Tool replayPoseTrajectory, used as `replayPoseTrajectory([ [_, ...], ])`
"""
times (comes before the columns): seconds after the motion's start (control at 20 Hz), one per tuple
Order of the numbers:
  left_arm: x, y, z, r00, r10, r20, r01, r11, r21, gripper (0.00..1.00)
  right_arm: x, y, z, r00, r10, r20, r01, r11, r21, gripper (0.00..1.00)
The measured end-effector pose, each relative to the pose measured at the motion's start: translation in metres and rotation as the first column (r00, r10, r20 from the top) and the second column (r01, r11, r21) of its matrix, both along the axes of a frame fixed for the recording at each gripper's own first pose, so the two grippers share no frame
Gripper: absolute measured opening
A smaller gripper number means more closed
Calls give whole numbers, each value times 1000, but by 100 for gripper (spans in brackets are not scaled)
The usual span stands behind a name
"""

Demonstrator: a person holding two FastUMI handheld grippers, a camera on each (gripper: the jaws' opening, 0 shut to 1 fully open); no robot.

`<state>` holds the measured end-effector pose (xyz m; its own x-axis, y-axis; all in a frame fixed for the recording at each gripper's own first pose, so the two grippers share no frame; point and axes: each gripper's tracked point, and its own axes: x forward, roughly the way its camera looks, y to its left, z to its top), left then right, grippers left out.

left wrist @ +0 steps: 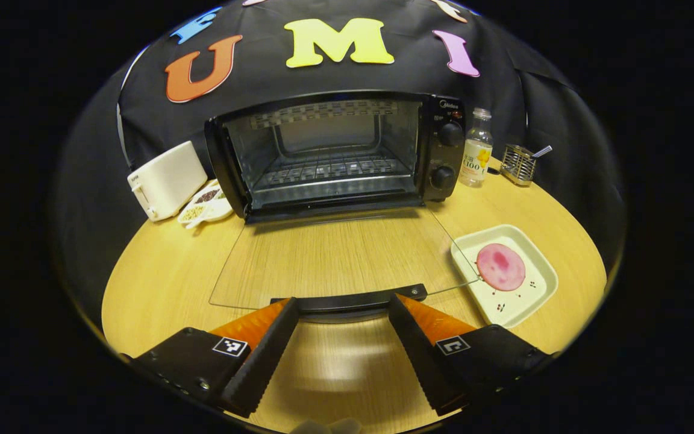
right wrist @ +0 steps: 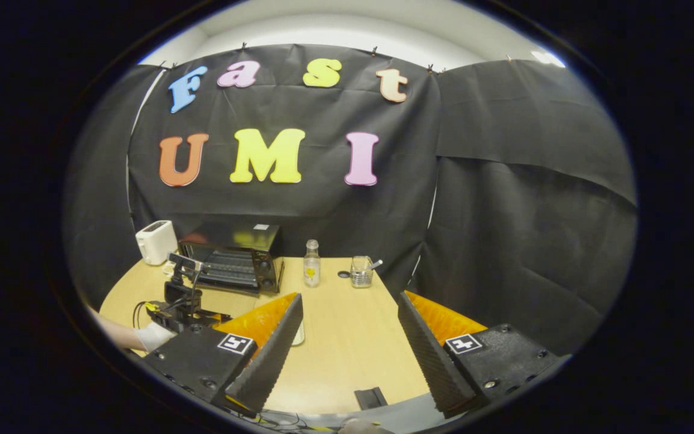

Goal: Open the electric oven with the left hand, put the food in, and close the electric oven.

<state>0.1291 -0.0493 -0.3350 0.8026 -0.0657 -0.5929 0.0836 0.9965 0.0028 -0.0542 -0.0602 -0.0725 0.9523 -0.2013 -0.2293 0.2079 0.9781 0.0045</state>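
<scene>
Left hand-held gripper (left wrist: 342,328): jaws spread wide, nothing between them, hovering low over the tabletop (left wrist: 160,283). Its fingertips sit just short of the dark handle (left wrist: 350,298) on the oven door (left wrist: 335,256), one tip near each end of the handle; contact cannot be judged.

The glass door lies folded down flat toward the gripper, wood grain showing through it. Beyond the door stands the electric oven (left wrist: 335,154), cavity open, wire rack (left wrist: 332,169) visible inside, two knobs (left wrist: 446,157) on its right panel.

Food: a round pink slice (left wrist: 500,266) rests on a white square plate (left wrist: 537,298), just beside the open door's right corner, the glass edge overlapping the plate's near corner in this view. The plate is forward and right of the left gripper.

Left of the oven: a white toaster (left wrist: 166,179) and a small divided dish (left wrist: 205,208) of grains. Right of the oven: a clear bottle (left wrist: 476,147), then a wire holder (left wrist: 518,163) with a utensil in it.

Right hand-held gripper (right wrist: 350,343): jaws wide apart, empty, held well back from the oven (right wrist: 232,256), near the tabletop's front edge. From there the left hand-held gripper (right wrist: 181,301) shows in front of the oven, held by a gloved hand (right wrist: 151,334).
</scene>
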Motion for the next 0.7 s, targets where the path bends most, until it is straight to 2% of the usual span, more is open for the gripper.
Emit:
replayPoseTrajectory([
  [0.2, 1, 1, 3, 1000, -15, 26, 15, 1000, 24, 97, 1, -1, -7, 1000, 1, -17, -1, 1000, 9, 99],
  [0.4, -5, 16, 32, 992, -2, 127, -5, 998, 57, 97, 15, -5, -13, 1000, -4, -11, 4, 1000, 4, 99],
  [0.7, -43, 29, 117, 960, 5, 279, 1, 1000, -19, 97, 67, 0, -46, 996, 73, -57, -73, 997, 4, 99],
])
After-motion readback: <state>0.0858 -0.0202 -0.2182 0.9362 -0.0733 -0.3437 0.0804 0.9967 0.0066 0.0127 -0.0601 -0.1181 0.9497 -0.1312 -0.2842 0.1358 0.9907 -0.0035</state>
